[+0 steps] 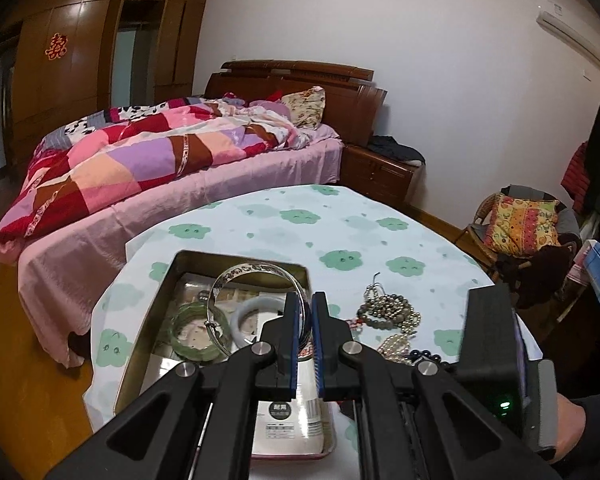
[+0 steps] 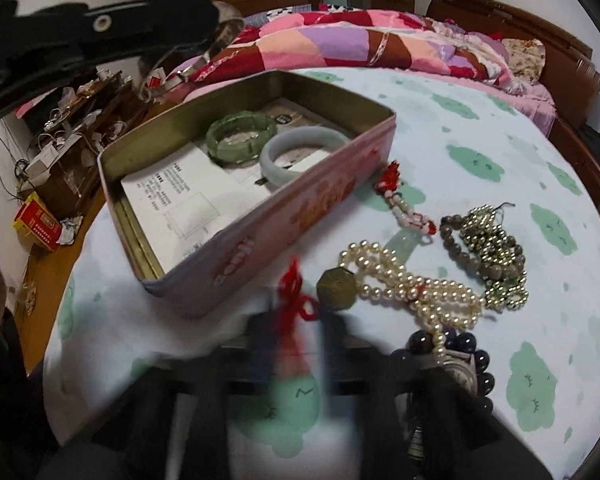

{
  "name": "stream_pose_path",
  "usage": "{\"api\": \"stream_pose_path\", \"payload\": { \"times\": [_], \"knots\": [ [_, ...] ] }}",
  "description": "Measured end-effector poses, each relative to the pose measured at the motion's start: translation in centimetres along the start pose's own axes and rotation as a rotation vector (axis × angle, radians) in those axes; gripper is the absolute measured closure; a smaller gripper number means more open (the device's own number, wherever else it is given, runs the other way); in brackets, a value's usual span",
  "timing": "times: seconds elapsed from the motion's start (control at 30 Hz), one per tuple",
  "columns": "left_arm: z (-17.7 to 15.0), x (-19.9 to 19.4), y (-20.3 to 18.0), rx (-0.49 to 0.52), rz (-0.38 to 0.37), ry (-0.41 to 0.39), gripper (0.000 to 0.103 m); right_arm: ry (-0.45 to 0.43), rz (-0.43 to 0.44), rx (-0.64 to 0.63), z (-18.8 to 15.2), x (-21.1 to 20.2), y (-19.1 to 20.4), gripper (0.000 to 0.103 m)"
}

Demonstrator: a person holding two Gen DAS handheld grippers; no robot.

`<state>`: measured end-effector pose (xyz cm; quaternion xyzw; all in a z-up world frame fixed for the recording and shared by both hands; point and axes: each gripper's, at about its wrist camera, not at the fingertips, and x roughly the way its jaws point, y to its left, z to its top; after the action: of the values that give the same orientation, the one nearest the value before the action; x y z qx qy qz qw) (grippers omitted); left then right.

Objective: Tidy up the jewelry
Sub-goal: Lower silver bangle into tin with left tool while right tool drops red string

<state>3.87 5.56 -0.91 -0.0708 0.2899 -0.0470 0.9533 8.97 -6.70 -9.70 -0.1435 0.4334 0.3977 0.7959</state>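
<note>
My left gripper point(image 1: 307, 312) is shut on a clear bangle point(image 1: 256, 276) and holds it above the open tin box point(image 1: 148, 320). In the box lie a green bracelet point(image 1: 192, 334) and a pale grey bangle point(image 1: 248, 318) on papers. In the right wrist view the tin point(image 2: 292, 216) holds the green bracelet point(image 2: 242, 134) and the pale bangle point(image 2: 300, 152). My right gripper point(image 2: 296, 340) is blurred by motion; a red knotted cord point(image 2: 296, 296) with a bronze pendant point(image 2: 336, 288) sits between its fingers. A pearl necklace point(image 2: 412, 284), grey-gold bead bracelets point(image 2: 492, 256) and a dark bead bracelet point(image 2: 460, 344) lie beside it.
The round table point(image 1: 340, 224) has a white cloth with green clouds. A red-and-white charm point(image 2: 404, 208) lies by the tin. A bed point(image 1: 140, 168) stands behind the table, a chair with cushion point(image 1: 520, 228) to the right, and a cluttered desk point(image 2: 72, 136) to the left.
</note>
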Motion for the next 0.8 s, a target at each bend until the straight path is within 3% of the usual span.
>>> {"api": "stream_pose_path", "payload": {
  "times": [0.43, 0.8],
  "knots": [
    [0.3, -0.1, 2.5, -0.036, 0.045, -0.006, 0.098, -0.198, -0.037, 0.053, 2.1, -6.2, -1.4, 0.096],
    [2.6, 1.1, 4.0, 0.028, 0.085, 0.006, 0.098, -0.307, -0.065, 0.016, 6.6, -9.8, -1.9, 0.096]
  ]
}}
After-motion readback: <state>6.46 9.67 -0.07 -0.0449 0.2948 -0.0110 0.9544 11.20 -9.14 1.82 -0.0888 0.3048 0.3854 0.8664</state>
